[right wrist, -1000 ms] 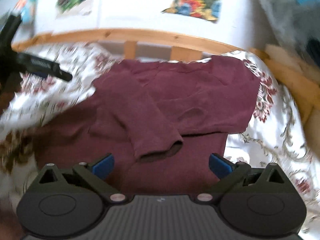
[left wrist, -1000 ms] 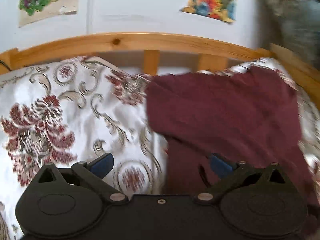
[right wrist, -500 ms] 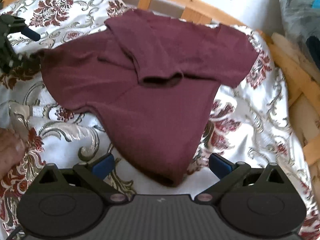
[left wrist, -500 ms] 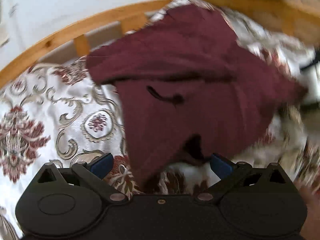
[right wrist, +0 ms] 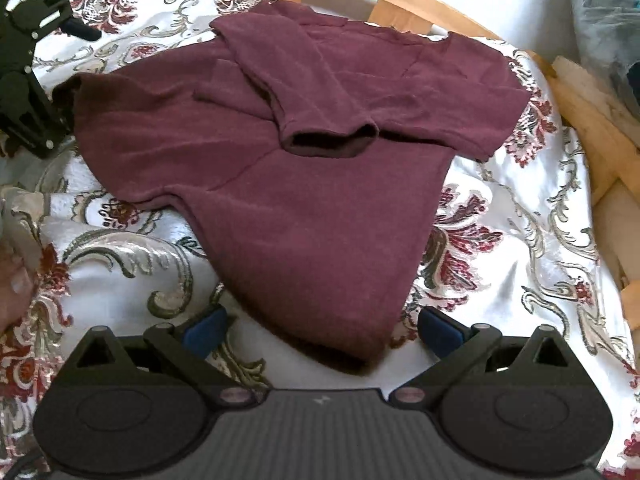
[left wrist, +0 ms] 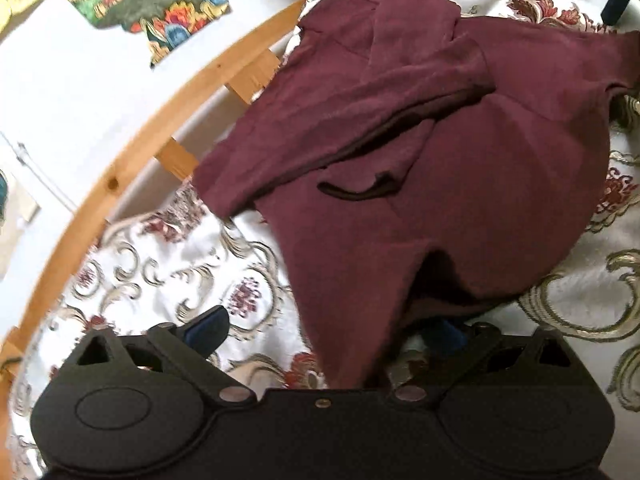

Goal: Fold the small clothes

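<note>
A maroon short-sleeved shirt (right wrist: 320, 184) lies on the floral bedspread, one sleeve folded over its chest. My right gripper (right wrist: 320, 330) is open, with the shirt's near hem corner between its blue pads. My left gripper (left wrist: 328, 332) is open at the shirt's (left wrist: 460, 184) other hem corner; the cloth drapes between its fingers and hides the right pad. The left gripper also shows in the right wrist view (right wrist: 28, 80) at the shirt's left edge.
The white bedspread (right wrist: 520, 264) with red and gold flowers covers the bed. A wooden bed rail (left wrist: 132, 168) curves round the far side. Behind it is a white wall with colourful pictures (left wrist: 152, 4). A hand (right wrist: 12, 280) shows at the left edge.
Both grippers have pulled back from over the shirt to its hem and lowered toward the hem corners. The left gripper has swung round to the shirt's left side. Both stay open.
</note>
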`<state>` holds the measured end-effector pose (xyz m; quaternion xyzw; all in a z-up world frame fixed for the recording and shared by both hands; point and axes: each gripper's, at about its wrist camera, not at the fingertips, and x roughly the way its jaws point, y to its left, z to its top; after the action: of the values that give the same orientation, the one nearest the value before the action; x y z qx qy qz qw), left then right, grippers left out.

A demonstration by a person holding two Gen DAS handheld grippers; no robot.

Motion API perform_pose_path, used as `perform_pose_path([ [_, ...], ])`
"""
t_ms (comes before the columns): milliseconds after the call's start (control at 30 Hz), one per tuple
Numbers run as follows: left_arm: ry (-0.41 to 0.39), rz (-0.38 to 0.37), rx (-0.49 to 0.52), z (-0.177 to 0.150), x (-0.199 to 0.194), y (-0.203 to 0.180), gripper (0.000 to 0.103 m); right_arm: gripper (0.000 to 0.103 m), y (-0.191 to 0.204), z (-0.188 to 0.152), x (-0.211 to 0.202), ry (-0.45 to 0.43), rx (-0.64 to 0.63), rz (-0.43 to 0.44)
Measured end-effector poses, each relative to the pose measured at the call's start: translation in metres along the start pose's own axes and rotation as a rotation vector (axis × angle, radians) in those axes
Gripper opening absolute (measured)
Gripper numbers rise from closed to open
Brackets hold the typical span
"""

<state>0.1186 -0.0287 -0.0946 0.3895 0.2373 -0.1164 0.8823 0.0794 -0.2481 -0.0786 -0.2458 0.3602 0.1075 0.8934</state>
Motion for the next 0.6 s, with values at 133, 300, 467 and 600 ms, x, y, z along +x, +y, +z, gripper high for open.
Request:
perform_pose_path([
  [133,-0.012,-0.028,-0.041,0.003,-0.001,0.004,0.028,0.101,0.011,-0.001,-0.002,-0.037,-0.074,-0.076],
  [300,-0.08,-0.072,-0.103,0.006,-0.013,0.01,0.006,0.083,0.022,-0.001,-0.003,-0.058,-0.17,-0.145],
  [467,-0.109,-0.066,-0.107,0.011,-0.023,0.018,0.006,0.022,0.018,0.003,-0.003,-0.019,-0.128,-0.101],
  [600,-0.14,-0.052,-0.18,0.013,-0.041,0.034,0.005,0.011,0.013,0.006,-0.014,-0.054,-0.104,-0.152],
])
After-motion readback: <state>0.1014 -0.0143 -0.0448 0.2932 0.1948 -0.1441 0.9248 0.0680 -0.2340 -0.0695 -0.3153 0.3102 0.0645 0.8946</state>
